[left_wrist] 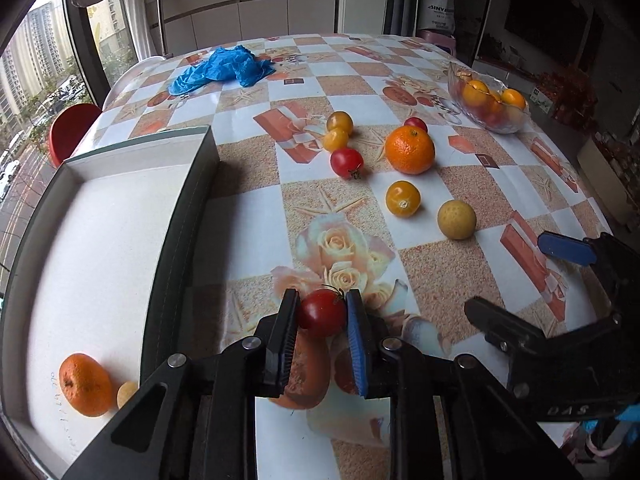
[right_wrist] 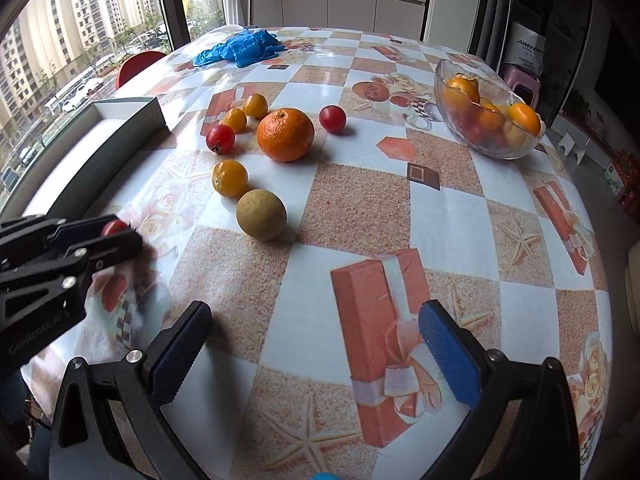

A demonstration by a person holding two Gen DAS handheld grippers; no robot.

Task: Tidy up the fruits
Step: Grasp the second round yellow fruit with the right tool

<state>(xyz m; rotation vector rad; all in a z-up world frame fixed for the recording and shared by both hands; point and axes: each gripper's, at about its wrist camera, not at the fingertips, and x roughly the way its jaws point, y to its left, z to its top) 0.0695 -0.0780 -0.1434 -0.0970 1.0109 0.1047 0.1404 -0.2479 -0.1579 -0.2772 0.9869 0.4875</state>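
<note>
Left gripper (left_wrist: 322,312) is clamped on a small glossy red tomato (left_wrist: 322,313), round, green stem stub on top, pinched between the ribbed black pad and the ribbed blue pad; it sits just off the box's long right wall, toward the near edge of the table (right_wrist: 360,208). Right gripper (right_wrist: 316,344) is wide open and holds nothing, textured pads well apart over the glossy checkered oilcloth near the near edge. Box (left_wrist: 192,200) is a shallow rectangular tray, dark grey outer walls, matte white inside, along the table's left edge; in its near corner lie a dimpled orange mandarin (left_wrist: 85,385) and a small pale round fruit (left_wrist: 127,394) just beside it, partly hidden behind the gripper arm. Mid-table, loose cluster: large pebbled-skin orange (right_wrist: 285,134), pale tan rough-skinned ball fruit (right_wrist: 261,215), smooth yellow tomato (right_wrist: 229,177) near it, red tomato (right_wrist: 220,139), two small yellow tomatoes (right_wrist: 245,113) touching each other, another red tomato (right_wrist: 332,118) on the far side of the orange. Ribbed clear glass bowl (right_wrist: 452,120) near the right edge holds orange, red and yellow fruit. Crumpled blue plastic gloves (right_wrist: 240,51) sit at the far edge.
</note>
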